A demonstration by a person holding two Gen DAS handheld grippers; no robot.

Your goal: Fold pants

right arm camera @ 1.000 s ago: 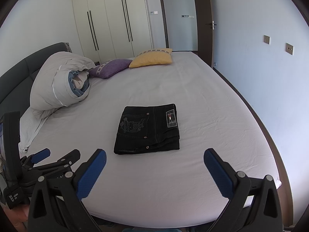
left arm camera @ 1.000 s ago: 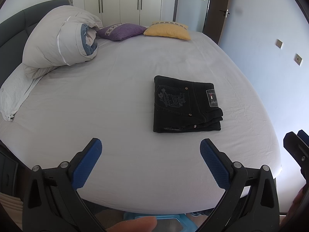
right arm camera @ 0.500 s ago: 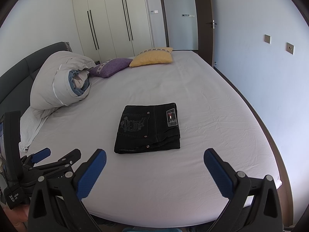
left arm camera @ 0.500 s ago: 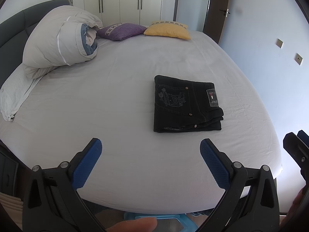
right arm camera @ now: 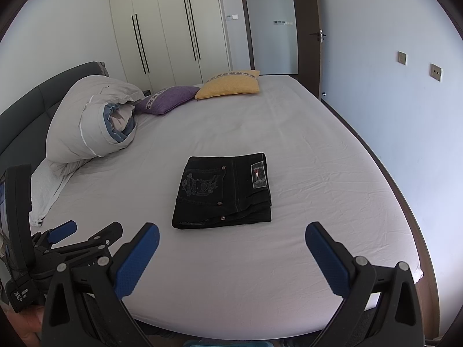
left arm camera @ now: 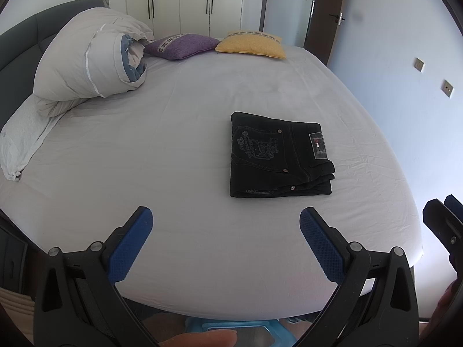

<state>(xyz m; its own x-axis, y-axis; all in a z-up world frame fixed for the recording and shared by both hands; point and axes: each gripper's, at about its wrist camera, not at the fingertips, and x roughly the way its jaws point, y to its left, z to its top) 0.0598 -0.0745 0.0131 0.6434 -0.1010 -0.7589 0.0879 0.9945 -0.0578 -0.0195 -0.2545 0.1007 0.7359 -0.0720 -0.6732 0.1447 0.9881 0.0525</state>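
Practically nothing has changed over the last second: both views match the earlier ones, with only the slightest drift of the cameras. I read that stillness as the fold being finished and the hands merely waiting at the near edge of the bed (left arm camera: 173, 150).

Far left, a rolled duvet (left arm camera: 92, 63) lies against the headboard, with a purple cushion (left arm camera: 182, 45) and a yellow cushion (left arm camera: 250, 44) beyond it. The left gripper (left arm camera: 225, 231) hangs with its blue pads spread wide, gripping nothing. Right of centre in that view lie the pants (left arm camera: 277, 156), a compact black rectangle flat on the sheet, pocket embroidery and label upward, well apart from both tools. The right gripper (right arm camera: 231, 244) is likewise wide open and empty, with the pants (right arm camera: 225, 190) ahead of it, between its fingers' lines.

How many layers the bundle holds cannot be counted; only stacked edges show at its near right corner. The embroidered lettering is too small to read. The right gripper is cut off at the left view's edge, and a blurred fingertip intrudes at the bottom.
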